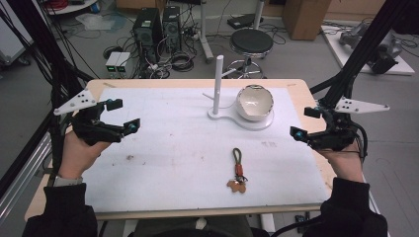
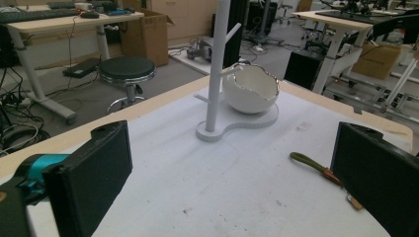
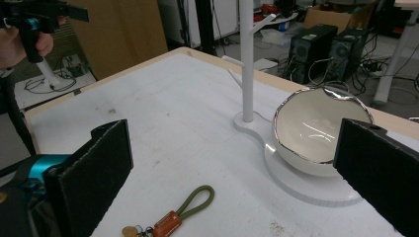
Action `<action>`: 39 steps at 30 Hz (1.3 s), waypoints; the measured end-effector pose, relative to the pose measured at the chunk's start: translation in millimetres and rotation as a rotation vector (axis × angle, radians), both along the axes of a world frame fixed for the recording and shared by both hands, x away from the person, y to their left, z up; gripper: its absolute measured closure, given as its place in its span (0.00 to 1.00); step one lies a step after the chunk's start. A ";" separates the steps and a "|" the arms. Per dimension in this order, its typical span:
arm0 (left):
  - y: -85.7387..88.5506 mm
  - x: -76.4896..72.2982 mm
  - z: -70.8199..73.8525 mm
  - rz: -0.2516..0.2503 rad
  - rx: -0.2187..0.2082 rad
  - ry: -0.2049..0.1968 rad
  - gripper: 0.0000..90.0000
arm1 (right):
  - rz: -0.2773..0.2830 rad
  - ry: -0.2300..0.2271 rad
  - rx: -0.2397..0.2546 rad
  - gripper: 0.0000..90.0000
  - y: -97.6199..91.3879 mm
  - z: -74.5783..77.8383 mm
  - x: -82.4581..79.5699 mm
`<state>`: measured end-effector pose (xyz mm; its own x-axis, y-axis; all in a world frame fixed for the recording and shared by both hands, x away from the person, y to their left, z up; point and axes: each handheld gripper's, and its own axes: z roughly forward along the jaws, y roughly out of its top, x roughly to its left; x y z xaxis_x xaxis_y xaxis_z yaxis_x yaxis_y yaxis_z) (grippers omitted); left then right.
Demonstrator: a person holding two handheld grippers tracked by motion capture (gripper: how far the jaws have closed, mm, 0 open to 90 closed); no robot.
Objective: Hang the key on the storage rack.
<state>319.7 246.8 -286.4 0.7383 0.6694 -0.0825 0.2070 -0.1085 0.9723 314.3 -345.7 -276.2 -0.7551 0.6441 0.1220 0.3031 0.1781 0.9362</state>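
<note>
Both hands are up and level on either side of the desk (image 1: 163,148), so I'm at a ready stance here. My left gripper (image 1: 117,114) hovers over the left edge with its jaws spread wide and nothing between them; my right gripper (image 1: 305,122) mirrors it at the right edge, jaws just as wide and empty. The keychain (image 1: 238,170) lies flat on the white mat near the front middle, olive loop pointing away from me, orange tab and charms toward me, well apart from both grippers. Behind it sits the white stand (image 1: 218,84), a post with short pegs, sharing its base with the white bowl (image 1: 254,102). My read: those pegs are there to take that loop, and the right gripper has the better line, since its view puts the keychain low between its jaws.
</note>
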 end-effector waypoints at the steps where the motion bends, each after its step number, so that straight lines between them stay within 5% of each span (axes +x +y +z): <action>1: -0.1 -0.1 0.0 0.000 -0.002 -0.001 0.03 | 0.000 0.001 0.000 0.01 -0.1 0.0 0.1; 12: -1.1 0.5 -0.3 -0.004 -0.003 0.006 0.03 | 0.007 0.005 -0.011 0.01 6.5 -1.4 1.3; 20: -0.8 -0.2 -2.8 0.000 -0.001 0.013 0.03 | 0.067 0.027 -0.073 0.01 39.2 -14.0 12.2; 26: 7.5 -6.1 -3.9 0.023 -0.016 0.010 0.03 | 0.097 0.090 -0.130 0.01 67.3 -33.7 31.0; 34: 11.2 -7.0 -6.9 0.034 -0.006 0.014 0.03 | 0.058 0.115 -0.149 0.01 73.8 -46.5 41.3; 39: 9.3 -5.8 -7.3 0.047 -0.002 0.012 0.03 | 0.008 0.132 -0.175 0.01 79.8 -73.5 48.1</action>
<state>313.9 256.1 -293.7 0.7050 0.7030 -0.0932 0.2238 -0.0960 0.9699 362.4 -265.9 -349.7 -0.7456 0.6579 0.1066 0.4186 0.3378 0.8430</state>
